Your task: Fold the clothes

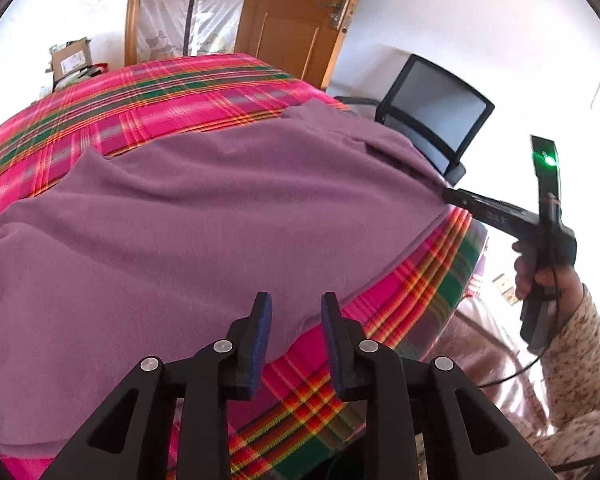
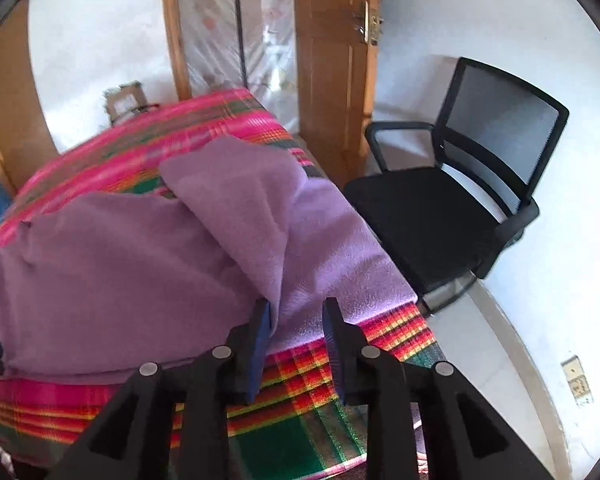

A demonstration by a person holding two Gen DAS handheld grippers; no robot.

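The left gripper (image 1: 296,308) stands partly open, nothing between its blue pads, over the soft purple fleece garment (image 1: 188,216) spread on the pink-and-green plaid bedcover (image 1: 420,292). Only its view shows the right gripper (image 2: 296,312), likewise parted, at three o'clock. The right view shows a folded flap and the black mesh office chair (image 2: 452,208).

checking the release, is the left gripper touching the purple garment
Apart. The left wrist view shows the left gripper with jaws open, purple garment visible between them with clear gaps to both pads.
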